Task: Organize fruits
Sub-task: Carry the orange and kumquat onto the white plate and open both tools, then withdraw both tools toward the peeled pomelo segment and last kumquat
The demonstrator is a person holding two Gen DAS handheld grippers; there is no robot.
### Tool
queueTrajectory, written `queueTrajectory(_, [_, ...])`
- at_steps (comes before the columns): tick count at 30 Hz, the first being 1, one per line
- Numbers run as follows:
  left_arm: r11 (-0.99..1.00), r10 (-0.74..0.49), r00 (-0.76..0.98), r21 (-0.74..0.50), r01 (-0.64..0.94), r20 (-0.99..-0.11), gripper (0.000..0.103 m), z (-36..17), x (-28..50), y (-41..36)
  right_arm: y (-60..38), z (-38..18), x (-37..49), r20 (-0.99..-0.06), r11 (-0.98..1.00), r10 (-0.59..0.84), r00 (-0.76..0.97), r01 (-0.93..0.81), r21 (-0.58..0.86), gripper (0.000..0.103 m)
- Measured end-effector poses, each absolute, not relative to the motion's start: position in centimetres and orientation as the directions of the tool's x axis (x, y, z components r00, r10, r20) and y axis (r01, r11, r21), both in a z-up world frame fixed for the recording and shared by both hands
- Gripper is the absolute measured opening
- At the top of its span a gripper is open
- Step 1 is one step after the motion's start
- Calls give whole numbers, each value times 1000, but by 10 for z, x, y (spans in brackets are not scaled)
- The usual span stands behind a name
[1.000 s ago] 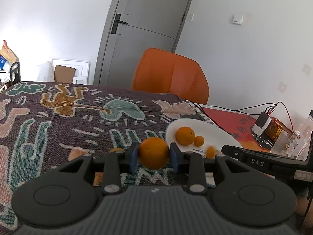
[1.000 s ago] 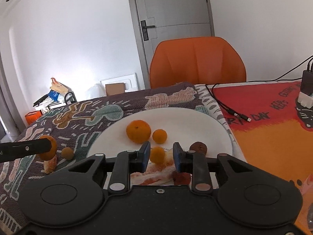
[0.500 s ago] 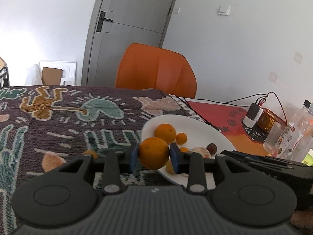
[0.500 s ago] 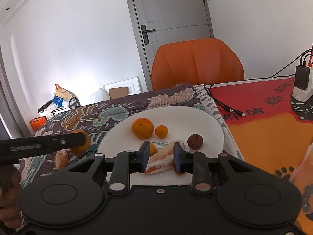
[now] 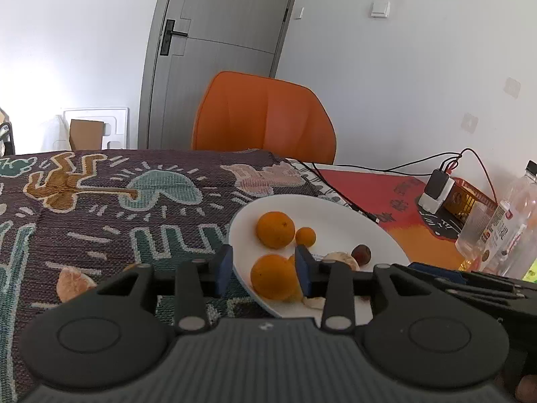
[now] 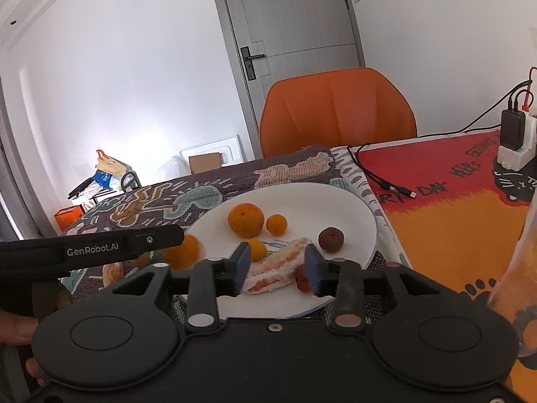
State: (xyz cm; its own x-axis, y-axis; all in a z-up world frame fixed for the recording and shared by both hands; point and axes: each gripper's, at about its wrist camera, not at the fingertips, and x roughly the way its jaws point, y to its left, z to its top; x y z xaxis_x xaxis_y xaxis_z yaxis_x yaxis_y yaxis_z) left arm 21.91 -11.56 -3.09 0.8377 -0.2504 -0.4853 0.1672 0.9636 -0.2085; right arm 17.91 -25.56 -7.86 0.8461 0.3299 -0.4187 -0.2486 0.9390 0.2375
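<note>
Plate [image 6: 362, 221] on the desk holds two large oranges, two small ones, one brown fruit [image 6: 331, 239] and one peeled segment [image 6: 278, 270] (counts from both views). Left gripper [image 5: 263, 270] fingers are spread around an orange [image 5: 272, 277] resting on the plate; right gripper [image 6: 277, 270] fingers are spread beside the segment.

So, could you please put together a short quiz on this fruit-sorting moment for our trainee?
1. True or false: the left gripper is clamped tight on the orange.
2. What lies between the fingers of the right gripper? A) peeled citrus segment B) bottle C) cable
3. Fill in: the dark brown fruit rests on the white ___.

Key: 1 false, its jaws stand wide apart; 2 A; 3 plate.
</note>
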Motion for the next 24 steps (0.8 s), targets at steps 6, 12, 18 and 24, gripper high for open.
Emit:
queueTrajectory(6, [967,-230,839,-214,139,-493,46,-31,212,-101,-252,-79,178,-415,934,341,843,-256,248,42])
queueTrajectory(12, [972,-199,851,-212,106,-487,55,-30,200,-83,-243,-78,173,-411,930,355,840,-272,247,48])
queueTrajectory(18, [975,-162,863,-214,64,-479,63,-26,189,-63,-232,-75,172,-409,925,371,834,-291,245,53])
queueTrajectory(24, [981,-112,874,-191,22,-472,77,-25,178,-45,-219,-72,170,-408,920,387,827,-312,238,60])
